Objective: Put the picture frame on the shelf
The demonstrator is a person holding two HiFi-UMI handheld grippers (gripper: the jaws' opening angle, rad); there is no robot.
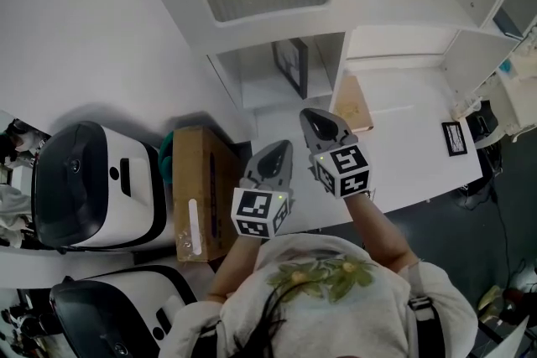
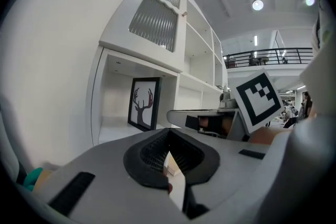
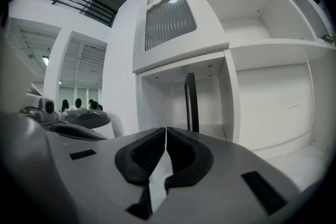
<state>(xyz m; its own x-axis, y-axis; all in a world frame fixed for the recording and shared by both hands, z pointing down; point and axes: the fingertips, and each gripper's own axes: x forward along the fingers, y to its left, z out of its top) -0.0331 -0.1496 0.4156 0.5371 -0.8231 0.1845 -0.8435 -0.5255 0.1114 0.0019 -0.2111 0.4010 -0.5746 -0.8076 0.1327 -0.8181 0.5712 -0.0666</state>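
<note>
Head view: my left claw (image 1: 279, 150) and right claw (image 1: 316, 118) pinched empty; a stray nudge could topple the 12 o'clock picture frame (image 1: 291, 65) off the shelf (image 1: 252, 78).

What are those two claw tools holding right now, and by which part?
Nothing. The left gripper and the right gripper are both shut with nothing between their jaws. The picture frame stands on the shelf, apart from both.

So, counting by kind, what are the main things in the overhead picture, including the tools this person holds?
Picture frame: 1
Cardboard box: 1
White machines with dark tops: 2
Brown flat board: 1
Small black-edged card: 1
Handheld tools: 2, left gripper and right gripper
Total: 8
</note>
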